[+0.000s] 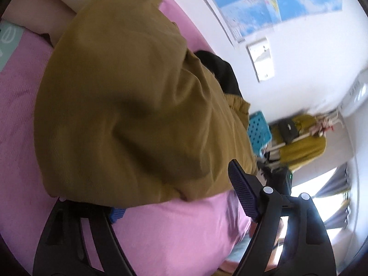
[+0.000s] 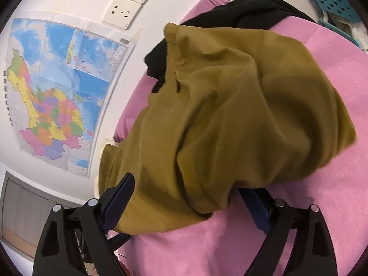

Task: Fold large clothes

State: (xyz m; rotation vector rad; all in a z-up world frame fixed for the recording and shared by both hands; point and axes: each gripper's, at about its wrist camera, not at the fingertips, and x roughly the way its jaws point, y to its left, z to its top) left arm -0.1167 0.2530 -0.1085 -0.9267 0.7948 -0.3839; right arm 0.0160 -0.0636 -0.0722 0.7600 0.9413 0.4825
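A large mustard-brown garment (image 1: 138, 105) lies bunched on a pink bed sheet (image 1: 174, 234). In the left wrist view my left gripper (image 1: 177, 191) is open, with the garment's near edge draped over its left finger; the right finger (image 1: 241, 191) is bare. In the right wrist view the same garment (image 2: 241, 119) lies between the wide-open fingers of my right gripper (image 2: 191, 207); its near edge covers part of both blue pads. A black garment (image 2: 241, 11) lies behind and partly under the brown one.
A wall with a map (image 2: 57, 87) and power sockets (image 2: 124, 9) is beside the bed. A blue perforated basket (image 1: 258, 131) and a rack with a mustard coat (image 1: 303, 138) stand beyond the bed. A pillow (image 1: 39, 16) lies at the head.
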